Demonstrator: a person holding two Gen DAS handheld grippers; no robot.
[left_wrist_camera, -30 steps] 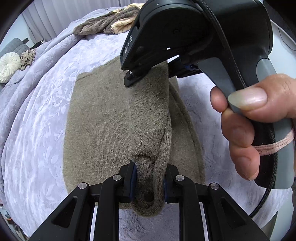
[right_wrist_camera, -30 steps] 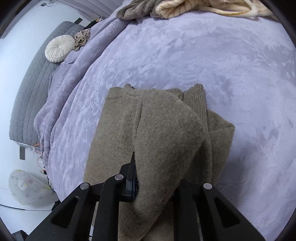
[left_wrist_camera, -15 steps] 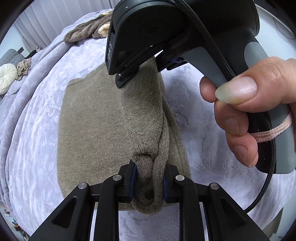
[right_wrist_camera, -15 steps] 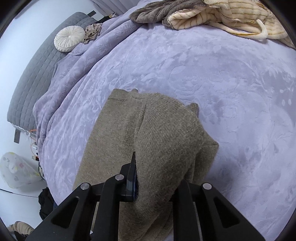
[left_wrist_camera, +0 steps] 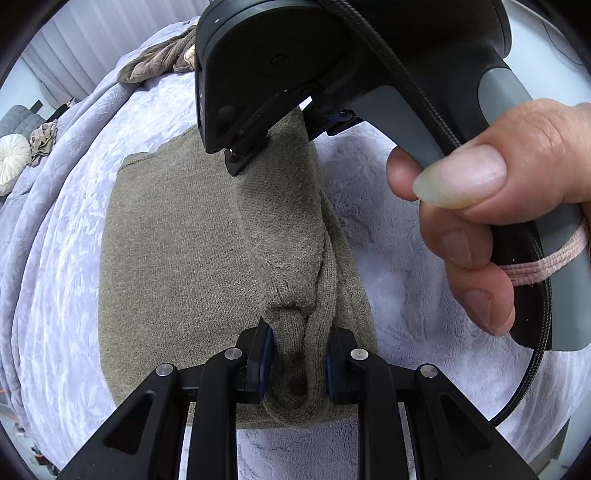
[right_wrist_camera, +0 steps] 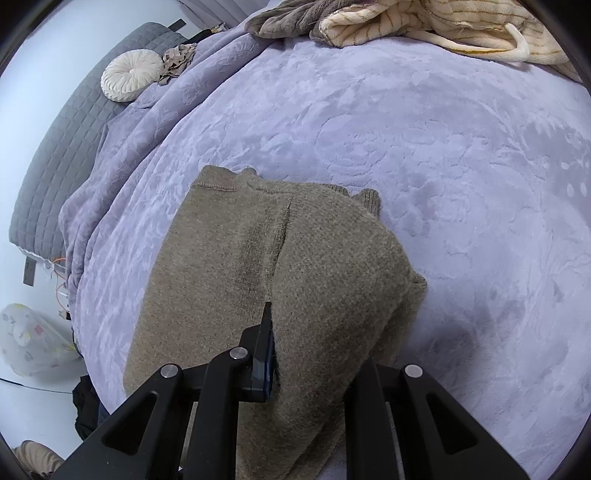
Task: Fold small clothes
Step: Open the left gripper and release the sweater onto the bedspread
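An olive-brown knit garment (left_wrist_camera: pixel 173 251) lies on the lilac blanket (left_wrist_camera: pixel 59 258) of a bed. My left gripper (left_wrist_camera: pixel 297 360) is shut on a bunched edge of the garment near the camera. My right gripper (right_wrist_camera: pixel 308 354) is shut on the far end of the same raised edge; it also shows in the left wrist view (left_wrist_camera: pixel 273 125), with a hand on its handle. The held edge is lifted and hangs over the flat part of the garment (right_wrist_camera: pixel 221 266). The right finger of the right gripper is hidden under the cloth.
A pile of brown and cream striped clothes (right_wrist_camera: pixel 406 22) lies at the far side of the bed. A round white cushion (right_wrist_camera: pixel 129 79) and a grey quilted cover (right_wrist_camera: pixel 55 147) are at the far left. The bed's edge drops off on the left.
Both grippers have carried the held edge leftward over the flat garment, so the folded part covers more of it. Both stay shut on the cloth.
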